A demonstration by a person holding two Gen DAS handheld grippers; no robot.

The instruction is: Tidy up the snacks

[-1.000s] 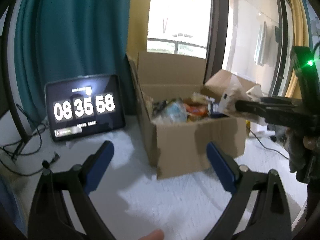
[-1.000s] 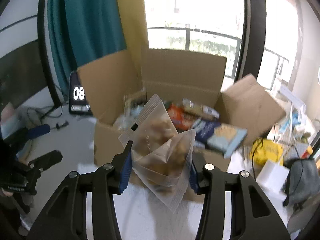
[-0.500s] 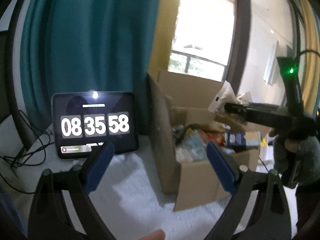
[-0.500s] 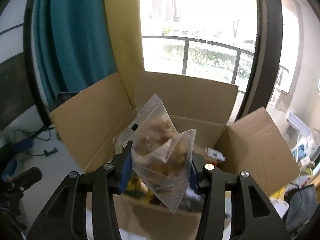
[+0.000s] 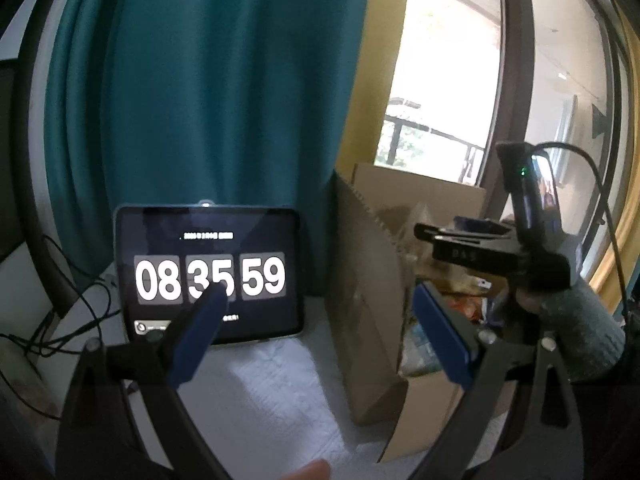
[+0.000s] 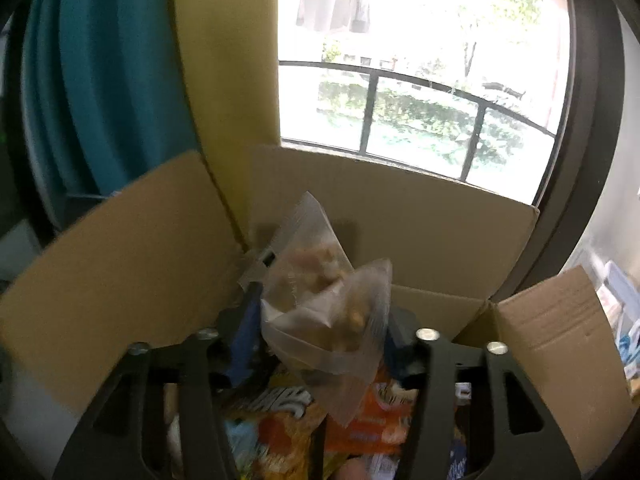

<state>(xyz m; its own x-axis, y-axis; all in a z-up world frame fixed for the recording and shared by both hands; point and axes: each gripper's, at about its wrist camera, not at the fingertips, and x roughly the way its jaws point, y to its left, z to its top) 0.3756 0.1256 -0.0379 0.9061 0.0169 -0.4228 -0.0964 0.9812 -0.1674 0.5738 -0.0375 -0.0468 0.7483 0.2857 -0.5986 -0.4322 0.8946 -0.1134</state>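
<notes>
The right gripper [image 6: 320, 340] is over the open brown cardboard box [image 6: 400, 216], w/ the clear plastic snack bag of pale brown bits [image 6: 324, 304] sitting btwn its two blue pads. Its jaws have just been opening wider. The left blue pad [image 6: 246, 336] looks a bit apart from the bag now, so the bag seems loose and is blurry; can't tell for sure if the right pad is touching it. Under the bag, at about 6 o'clock, lie other snacks in the box: an orange and yellow packet [image 6: 288, 432] and an orange packet [image 6: 376, 420] just beside it. The box flaps stand up at 9, 12 and 3 o'clock around the bag. In the left wrist view, the left gripper [image 5: 320, 320] is wide open w/ nothing in it. The black tablet showing a white clock, 08 35 59 [image 5: 210, 276], leans against the teal curtain [image 5: 208, 80] at 10 o'clock from this gripper. The box is at 2 o'clock from it, on the white table top [image 5: 272, 392]. The right gripper shows there too, reaching over the box, held by a hand in a grey sleeve [image 5: 580, 332].
</notes>
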